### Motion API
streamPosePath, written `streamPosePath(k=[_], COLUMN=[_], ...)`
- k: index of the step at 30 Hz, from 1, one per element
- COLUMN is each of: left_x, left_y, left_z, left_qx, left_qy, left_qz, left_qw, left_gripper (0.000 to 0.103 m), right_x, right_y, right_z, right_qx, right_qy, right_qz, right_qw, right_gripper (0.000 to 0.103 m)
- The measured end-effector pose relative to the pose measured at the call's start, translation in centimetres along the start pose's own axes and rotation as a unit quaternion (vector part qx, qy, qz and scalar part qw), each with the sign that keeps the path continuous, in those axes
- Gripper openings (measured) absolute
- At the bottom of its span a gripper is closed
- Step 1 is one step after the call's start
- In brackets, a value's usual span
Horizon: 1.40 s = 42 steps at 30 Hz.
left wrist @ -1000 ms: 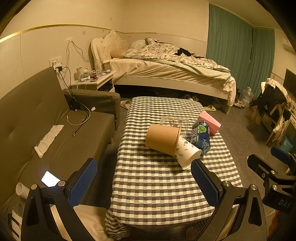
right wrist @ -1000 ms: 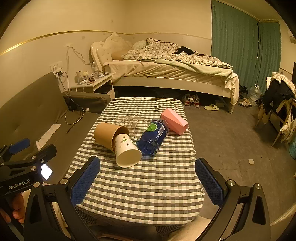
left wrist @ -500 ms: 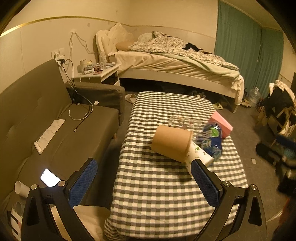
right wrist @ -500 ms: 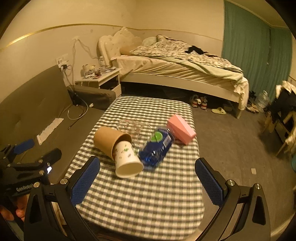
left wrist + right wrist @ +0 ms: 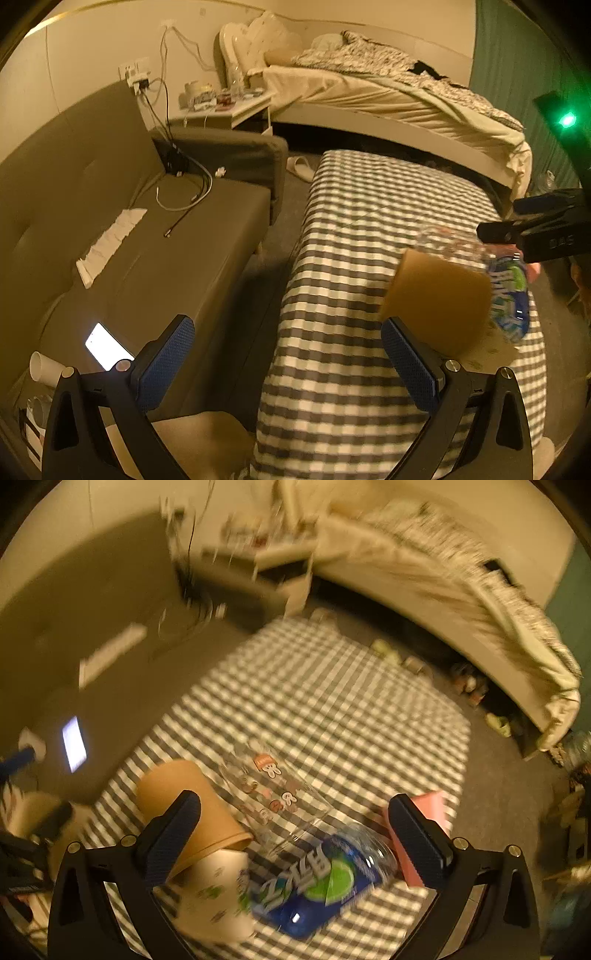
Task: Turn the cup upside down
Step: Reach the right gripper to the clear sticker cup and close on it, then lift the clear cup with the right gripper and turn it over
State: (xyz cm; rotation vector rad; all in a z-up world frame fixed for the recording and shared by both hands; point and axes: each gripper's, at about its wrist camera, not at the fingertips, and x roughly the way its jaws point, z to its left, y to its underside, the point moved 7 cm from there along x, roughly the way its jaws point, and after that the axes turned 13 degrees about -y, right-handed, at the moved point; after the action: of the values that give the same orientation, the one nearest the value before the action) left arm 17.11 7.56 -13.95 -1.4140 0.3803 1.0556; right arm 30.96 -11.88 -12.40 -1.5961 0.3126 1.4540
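Lying on its side on the checkered table [image 5: 332,686]: a brown paper cup [image 5: 192,812], long axis slanting across the cloth, closed base toward the sofa [image 5: 122,229], mouth toward the near right, where a white printed cup [image 5: 214,897] pokes out of it. Just beside these, also on their sides, a clear glass with small stickers [image 5: 273,794] and a blue-labelled bottle [image 5: 317,882], with a pink box [image 5: 436,812] past the bottle. From the right wrist view, right gripper [image 5: 295,842] spread wide and holding nothing, poised above the cluster; left finger overlapping the brown cup, right finger in front of the pink box, glass and bottle showing in the gap between. From the left wrist view, left gripper [image 5: 288,362] likewise wide apart and empty, centred over the table's left edge, brown cup [image 5: 439,299] just above and beside its right finger; contact not discernible. Only in the left view: the right gripper's black body [image 5: 535,236] reaching in from the right edge above the cups, a lit phone [image 5: 107,350] on the sofa, sharp detail overall. Only in the right view: the glass's stickers and the white cup's open end, though heavily blurred.
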Motion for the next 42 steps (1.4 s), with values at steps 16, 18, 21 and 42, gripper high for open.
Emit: streamPosePath(k=[16,18,21,42], left_x=[3.8,3.4,2.3,-8.3], left_y=[0.6,0.4,0.1,6.0], left_z=[-1.4,-1.4,-1.2,4.0], left_qx=[0.023,0.021,0.017,0.006], left_qy=[0.005,0.005,0.006,0.024], left_qz=[0.032,0.029,0.019,-0.022], left_qw=[0.9992,0.9994,0.9997,0.9995], left_gripper=[0.103,0.103,0.103,0.103], right_x=[10.6,10.6,9.6,-3.3], right_y=[0.0,0.1,-0.2,12.6], right_z=[-2.0,-2.1,-2.0,13.7], right_qx=[0.023,0.023,0.016,-0.071], right_qy=[-0.106,-0.103,-0.091,-0.057], right_qz=[0.127,0.132,0.129,0.095], right_qw=[0.986,0.986,0.987,0.991], right_gripper=[0.069,0.069,0.068,0.068])
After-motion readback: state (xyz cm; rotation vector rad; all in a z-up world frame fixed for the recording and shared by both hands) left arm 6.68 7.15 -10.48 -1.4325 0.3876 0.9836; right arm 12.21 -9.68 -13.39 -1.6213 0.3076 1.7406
